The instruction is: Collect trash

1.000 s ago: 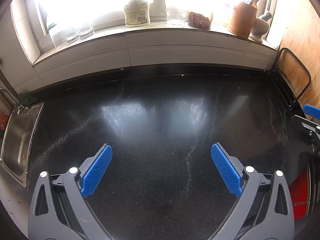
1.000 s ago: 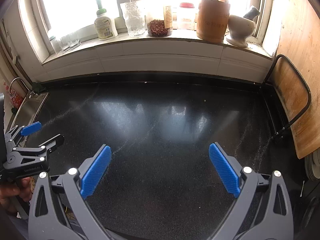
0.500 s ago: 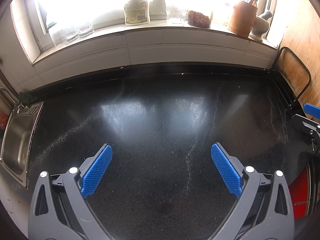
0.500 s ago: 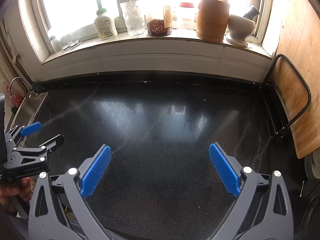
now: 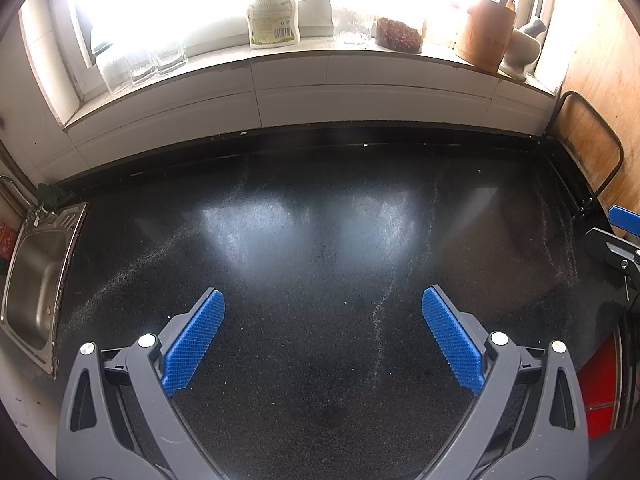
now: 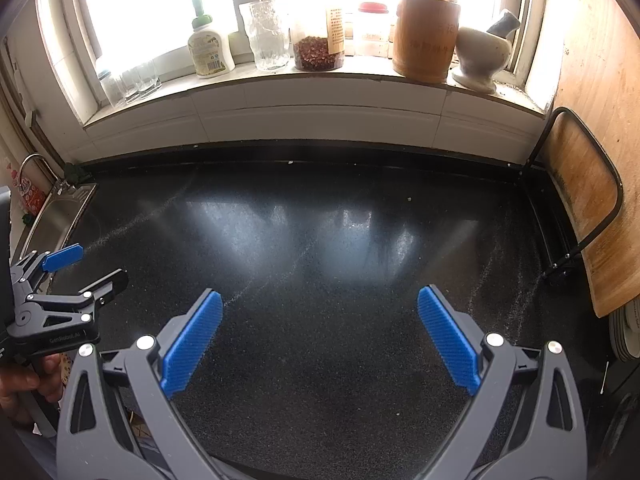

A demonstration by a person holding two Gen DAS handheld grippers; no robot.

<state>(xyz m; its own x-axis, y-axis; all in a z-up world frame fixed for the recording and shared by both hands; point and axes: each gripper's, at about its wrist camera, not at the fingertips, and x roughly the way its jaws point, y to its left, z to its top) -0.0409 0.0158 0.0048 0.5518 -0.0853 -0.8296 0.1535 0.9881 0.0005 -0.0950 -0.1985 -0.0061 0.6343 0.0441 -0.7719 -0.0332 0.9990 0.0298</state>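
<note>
My left gripper (image 5: 323, 300) is open and empty, held above a black speckled countertop (image 5: 320, 240). My right gripper (image 6: 320, 300) is also open and empty over the same countertop (image 6: 340, 240). The left gripper also shows at the left edge of the right wrist view (image 6: 80, 268), and the right gripper at the right edge of the left wrist view (image 5: 616, 232). I see no piece of trash on the counter, only tiny pale specks near the back edge (image 6: 409, 199).
A steel sink (image 5: 32, 280) sits at the left. The windowsill holds a soap bottle (image 6: 210, 48), glasses (image 6: 268, 36), a jar (image 6: 318, 48), a wooden utensil holder (image 6: 424, 36) and a mortar (image 6: 482, 56). A wooden board in a wire rack (image 6: 584, 200) stands at the right. Something red (image 5: 600, 384) lies below the counter's right front.
</note>
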